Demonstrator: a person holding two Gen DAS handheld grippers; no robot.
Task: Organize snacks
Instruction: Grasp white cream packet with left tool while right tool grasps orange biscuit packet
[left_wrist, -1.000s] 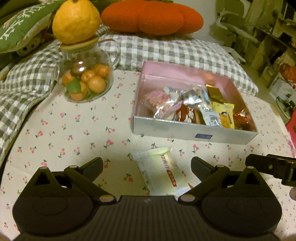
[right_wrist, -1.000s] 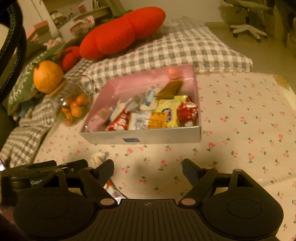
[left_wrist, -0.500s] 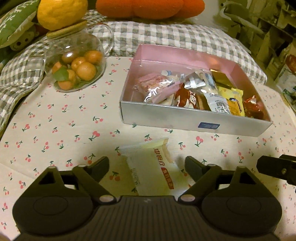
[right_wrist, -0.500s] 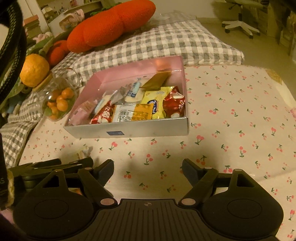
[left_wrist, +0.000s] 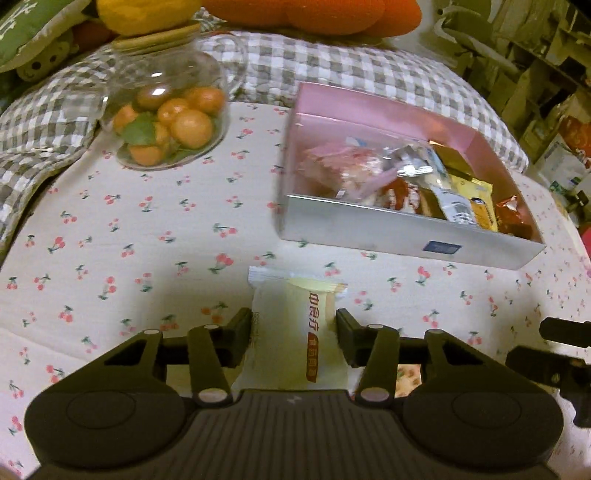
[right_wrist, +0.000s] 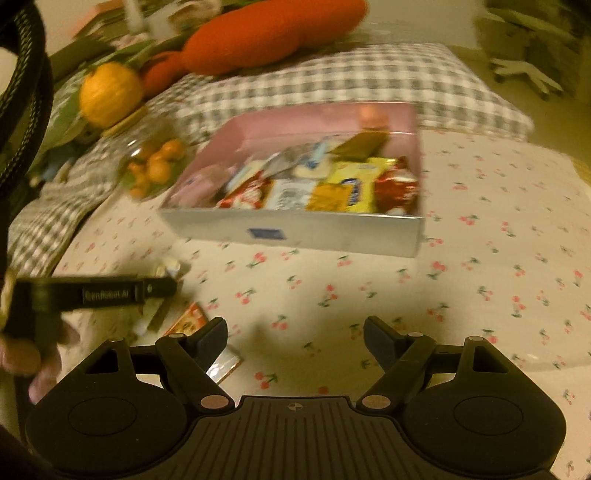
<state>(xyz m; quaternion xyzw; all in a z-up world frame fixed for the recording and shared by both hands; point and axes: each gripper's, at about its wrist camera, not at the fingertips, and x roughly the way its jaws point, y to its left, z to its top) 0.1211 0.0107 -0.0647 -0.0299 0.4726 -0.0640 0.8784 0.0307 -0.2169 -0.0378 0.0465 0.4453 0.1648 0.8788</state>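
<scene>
Cream snack packet (left_wrist: 295, 325) pinched between the left gripper (left_wrist: 294, 334) fingers.
It lies on the cherry-print cloth (left_wrist: 110, 236), at 6 o'clock from the pink box (left_wrist: 406, 236) of snacks; the right gripper (right_wrist: 295, 332) hovers spread wide, holding nothing.

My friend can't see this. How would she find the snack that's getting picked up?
Start at the pink box full of snacks on the cherry tablecloth. Just in front of it, the pale cream packet with red writing sits between the left hand-held gripper fingers, alone outside the box.

Glass jar of small oranges (left_wrist: 168, 118) near cherry-print cloth's (left_wrist: 110, 240) far left edge; gingham cushion (left_wrist: 332, 70) behind; possibly an orange plush (right_wrist: 266, 33) beyond.
</scene>
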